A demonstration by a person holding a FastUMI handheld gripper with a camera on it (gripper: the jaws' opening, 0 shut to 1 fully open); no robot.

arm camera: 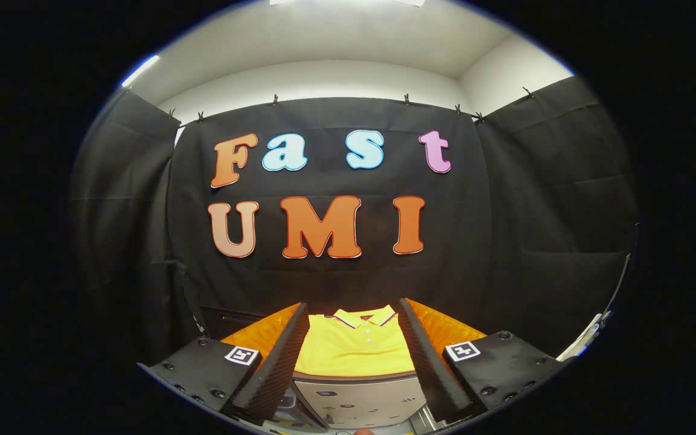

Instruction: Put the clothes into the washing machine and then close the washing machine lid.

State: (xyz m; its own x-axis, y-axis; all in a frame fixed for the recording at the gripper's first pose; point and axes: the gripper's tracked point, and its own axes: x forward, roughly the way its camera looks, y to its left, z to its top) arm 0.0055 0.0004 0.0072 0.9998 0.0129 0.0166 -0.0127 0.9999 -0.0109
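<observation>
Tongs (pixel 354 362): spread wide, holding nothing. Yellow shirt (pixel 354 347): lay flat between and beyond the fingers. Washer (pixel 360 402): just below the shirt.

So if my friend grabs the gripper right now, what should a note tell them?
Gripper: jaws open, holding nothing.
Yellow shirt: lies flat on the orange table, seen between the jaws and ahead of them, not gripped.
Washing machine: its pale top shows low down between the jaws, nearer than the shirt. I cannot tell whether the lid is open.
Done: nothing yet, by the look of it.
Left: grab the shirt, put it in the machine, close the lid.
</observation>
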